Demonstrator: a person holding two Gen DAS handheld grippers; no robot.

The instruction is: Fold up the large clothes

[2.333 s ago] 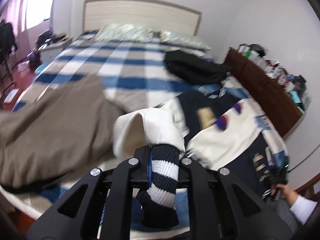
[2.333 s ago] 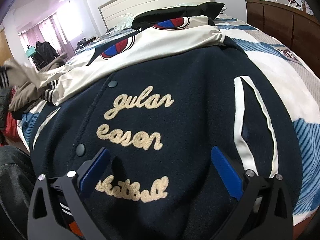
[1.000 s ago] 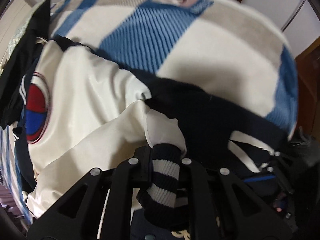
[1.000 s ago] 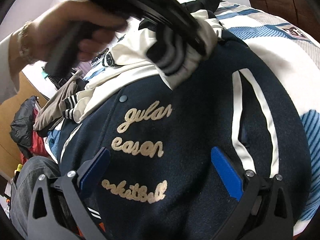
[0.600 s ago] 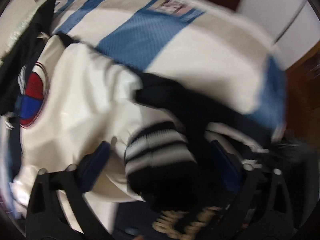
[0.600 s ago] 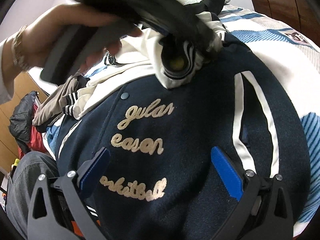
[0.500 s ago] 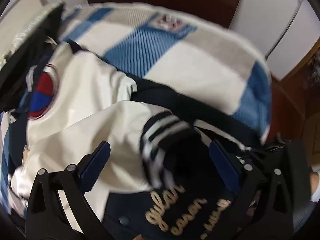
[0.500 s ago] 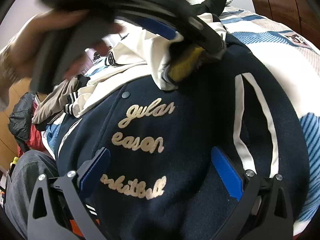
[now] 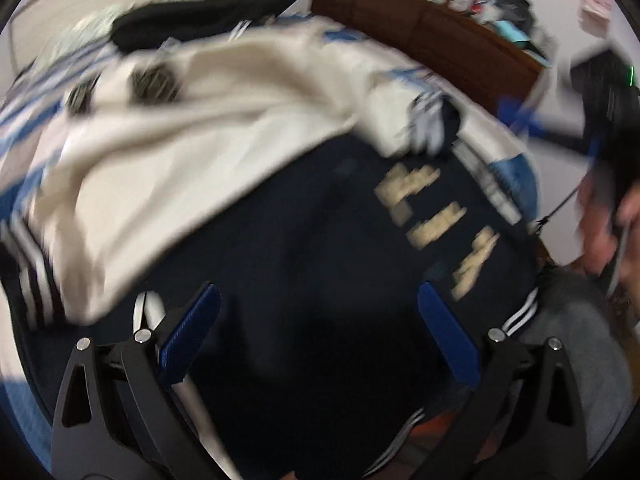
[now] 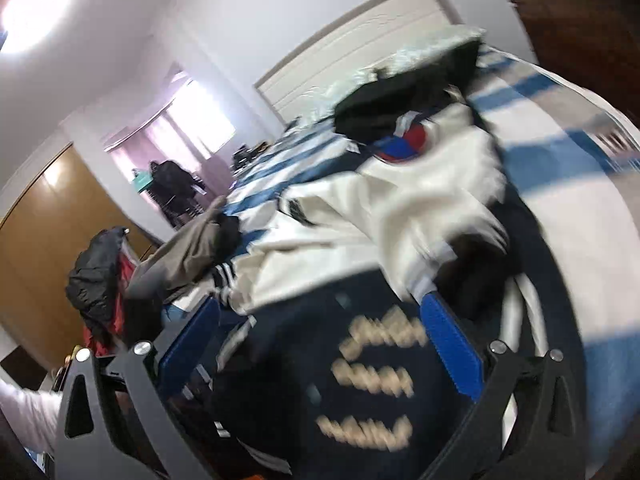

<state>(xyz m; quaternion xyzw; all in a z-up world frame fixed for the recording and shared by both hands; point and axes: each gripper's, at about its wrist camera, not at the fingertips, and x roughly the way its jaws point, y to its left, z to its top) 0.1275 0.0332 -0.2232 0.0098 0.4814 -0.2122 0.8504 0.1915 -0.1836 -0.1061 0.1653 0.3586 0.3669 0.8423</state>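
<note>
A navy varsity jacket (image 9: 320, 240) with cream sleeves and tan lettering lies on the bed. One cream sleeve (image 9: 192, 148) is folded across its chest, its striped cuff (image 9: 430, 120) resting near the lettering. My left gripper (image 9: 320, 340) is open and empty above the navy front. My right gripper (image 10: 320, 348) is open and empty above the lettering (image 10: 376, 376); it also shows in the left wrist view (image 9: 560, 128) at the right. The cream sleeve (image 10: 400, 208) lies beyond it. Both views are blurred.
The bed has a blue, white and beige checked blanket (image 10: 560, 168). A black garment (image 10: 400, 100) lies near the pillows, a brown garment (image 10: 188, 248) at the left. A dark wooden dresser (image 9: 440, 40) stands beside the bed. A wardrobe (image 10: 36, 240) stands at the left.
My left gripper carried the cuffed sleeve across the jacket, opened and let it go, then pulled back. My right gripper stayed open and has lifted and tilted.
</note>
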